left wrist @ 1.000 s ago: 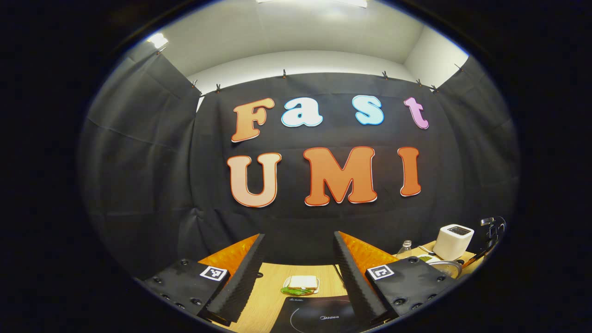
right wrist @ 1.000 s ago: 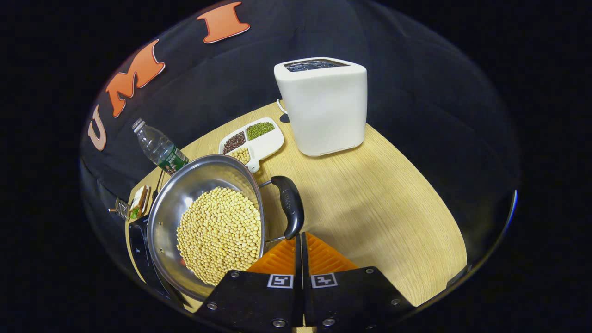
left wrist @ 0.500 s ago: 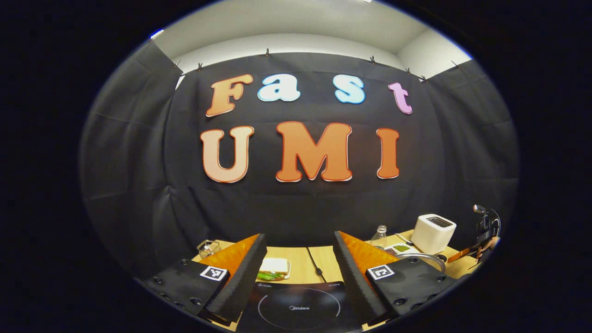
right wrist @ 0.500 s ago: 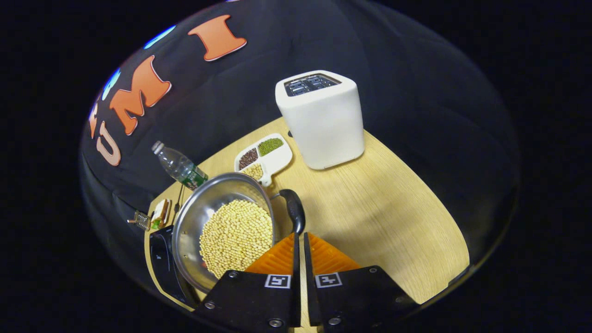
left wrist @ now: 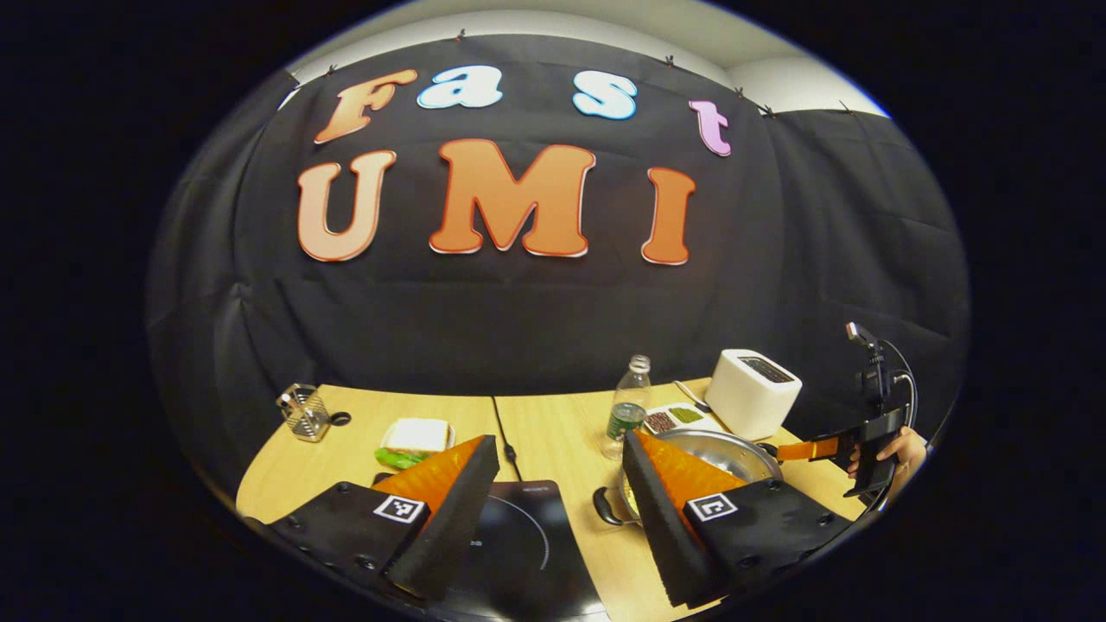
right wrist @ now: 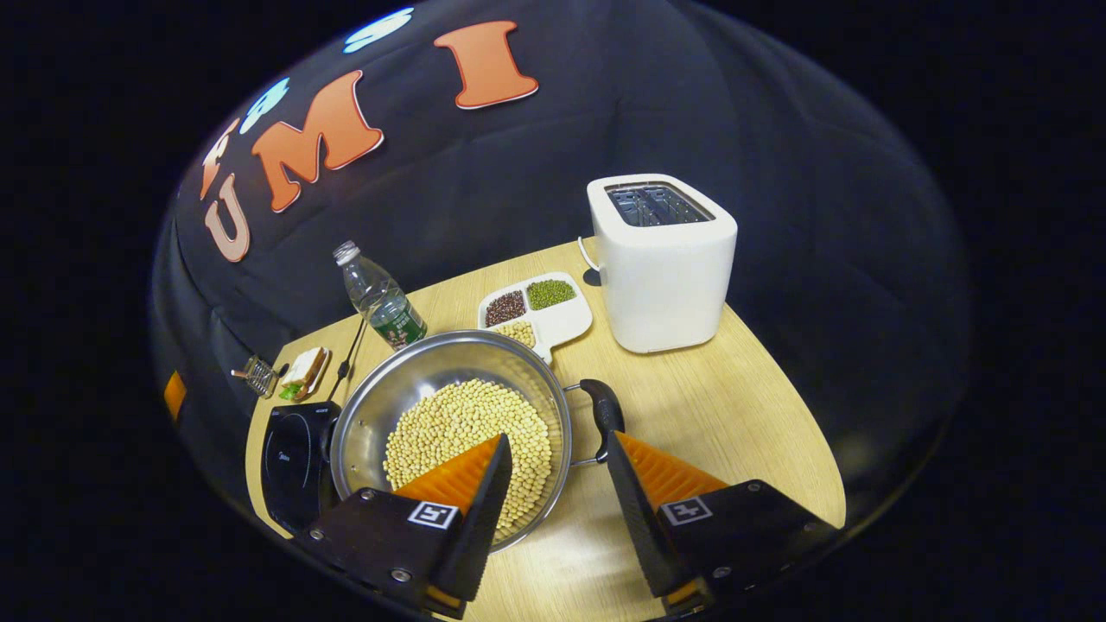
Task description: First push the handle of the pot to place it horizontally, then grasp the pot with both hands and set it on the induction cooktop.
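Since a second ago the right tongs (right wrist: 553,484) have gone from pressed together to spread wide, and the left gripper view has tipped down so the desk (left wrist: 553,423) now shows. In the right gripper view the pot (right wrist: 449,423), steel and full of pale beans, sits on the desk with its rim between the two fingers; its black right handle (right wrist: 605,415) lies at 3 o'clock of the bowl, just beyond the right finger. The induction cooktop (right wrist: 289,462) lies at 9 o'clock of the pot, just beside it. At 12 o'clock of the pot stand a divided dish of beans (right wrist: 536,311) and a water bottle (right wrist: 380,298); a white toaster (right wrist: 661,259) stands at 1 o'clock.

The left tongs (left wrist: 557,501) are also spread and grip nothing, hovering above the cooktop's near edge. From there the pot's left handle (left wrist: 605,510) shows just left of the right finger. A sandwich (left wrist: 415,436) and a wire basket (left wrist: 302,413) sit at 10 o'clock.
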Demonstrator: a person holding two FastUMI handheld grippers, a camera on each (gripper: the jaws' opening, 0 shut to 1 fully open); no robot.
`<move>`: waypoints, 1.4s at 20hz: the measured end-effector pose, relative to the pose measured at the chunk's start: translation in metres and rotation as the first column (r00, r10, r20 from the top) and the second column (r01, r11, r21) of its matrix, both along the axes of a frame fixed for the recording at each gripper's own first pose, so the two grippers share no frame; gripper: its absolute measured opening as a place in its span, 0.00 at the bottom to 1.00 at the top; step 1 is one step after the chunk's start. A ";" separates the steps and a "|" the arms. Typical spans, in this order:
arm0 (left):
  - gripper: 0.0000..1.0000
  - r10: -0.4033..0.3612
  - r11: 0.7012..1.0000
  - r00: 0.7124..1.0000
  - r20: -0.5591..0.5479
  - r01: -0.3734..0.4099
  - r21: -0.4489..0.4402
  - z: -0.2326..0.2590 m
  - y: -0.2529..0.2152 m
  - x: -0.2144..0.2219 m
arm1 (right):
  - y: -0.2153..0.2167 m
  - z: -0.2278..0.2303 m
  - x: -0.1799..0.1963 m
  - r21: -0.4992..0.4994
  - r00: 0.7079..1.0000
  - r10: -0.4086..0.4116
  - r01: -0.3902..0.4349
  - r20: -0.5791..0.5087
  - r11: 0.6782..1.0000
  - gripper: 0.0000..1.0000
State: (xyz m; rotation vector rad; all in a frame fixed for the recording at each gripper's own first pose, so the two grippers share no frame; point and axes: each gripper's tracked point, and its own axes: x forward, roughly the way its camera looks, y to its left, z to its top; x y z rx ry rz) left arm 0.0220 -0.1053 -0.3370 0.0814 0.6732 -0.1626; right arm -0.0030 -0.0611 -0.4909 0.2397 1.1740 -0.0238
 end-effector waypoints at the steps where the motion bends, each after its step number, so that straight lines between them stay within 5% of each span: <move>1: 0.95 -0.020 1.000 0.999 -0.032 0.020 0.007 -0.012 -0.007 -0.005 | -0.001 -0.003 -0.001 -0.008 1.000 0.003 -0.003 -0.005 1.000 0.73; 15: 0.95 -0.083 0.996 0.944 -0.318 0.093 0.016 -0.152 -0.052 -0.023 | -0.009 -0.031 0.001 -0.081 0.997 0.078 -0.079 -0.022 0.994 0.85; 28: 0.97 -0.008 0.998 0.912 -0.411 0.032 0.051 -0.227 -0.055 -0.017 | -0.009 -0.063 -0.004 -0.144 0.986 0.137 -0.150 -0.095 0.978 0.84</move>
